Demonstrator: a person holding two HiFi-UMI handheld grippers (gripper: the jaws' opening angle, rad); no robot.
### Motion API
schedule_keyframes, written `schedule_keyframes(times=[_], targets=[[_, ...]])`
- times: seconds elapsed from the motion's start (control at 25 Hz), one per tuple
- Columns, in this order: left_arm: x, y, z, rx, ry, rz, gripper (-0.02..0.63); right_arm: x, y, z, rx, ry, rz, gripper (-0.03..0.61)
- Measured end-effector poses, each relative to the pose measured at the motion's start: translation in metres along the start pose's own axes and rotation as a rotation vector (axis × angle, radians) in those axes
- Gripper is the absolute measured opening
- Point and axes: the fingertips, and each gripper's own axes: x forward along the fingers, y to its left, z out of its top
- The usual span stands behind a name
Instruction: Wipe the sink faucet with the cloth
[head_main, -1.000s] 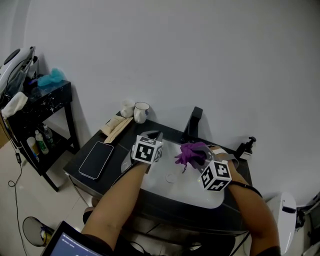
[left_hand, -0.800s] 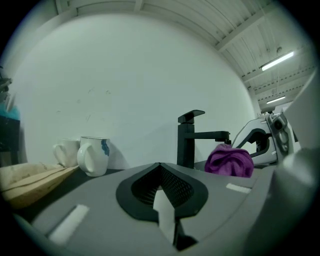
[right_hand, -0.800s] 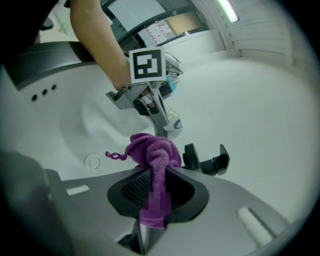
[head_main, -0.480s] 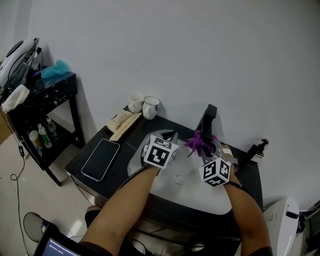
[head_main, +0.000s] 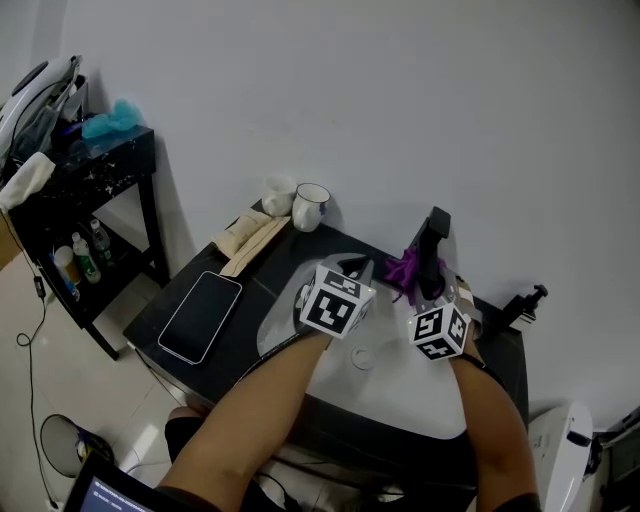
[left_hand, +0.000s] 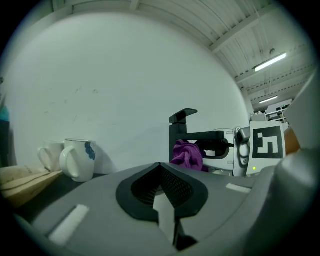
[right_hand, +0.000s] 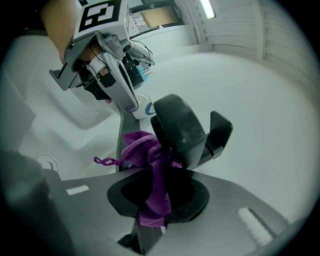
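Cloth against faucet behind sink; mugs left by wall; phone apparently on counter, farther left.

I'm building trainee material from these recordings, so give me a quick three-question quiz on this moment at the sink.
1. True or false: the left hand-held gripper grips the purple cloth.
2. The cloth is held against: A) the faucet B) a mug C) the side shelf.
3. Short answer: what lies flat on the black counter to the left of the sink?

Key: 1 false, the right hand-held gripper grips it; 2 A; 3 the phone.
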Motion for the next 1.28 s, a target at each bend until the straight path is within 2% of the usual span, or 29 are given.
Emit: schedule_keyframes(times=[0.28, 0.64, 0.84, 1.08, 1.28], targets=[[0.004, 0.001, 0.002, -0.016, -0.015, -0.006, 0.018, 0.005, 0.003, -0.001, -0.001, 0.009, 0.021, 0.071], [0.002, 0.003, 0.001, -0.016, -0.009, 0.004, 0.018, 0.011, 0.027, -0.009, -0.001, 0.072, 0.142, 0.069], [0.002, 0.002, 0.002, -0.043, -0.018, -0.008, 0.017, 0.011, 0.036, -0.011, 0.021, 0.083, 0.179, 0.069], [0.000, 0.008, 0.011, -0.081, -0.049, -0.002, 0.018, -0.011, 0.022, -0.015, 0.011, 0.053, 0.138, 0.071], [-0.002, 0.012, 0.009, -0.092, -0.043, 0.008, 0.017, -0.029, -0.015, -0.030, 0.022, 0.044, 0.061, 0.071]])
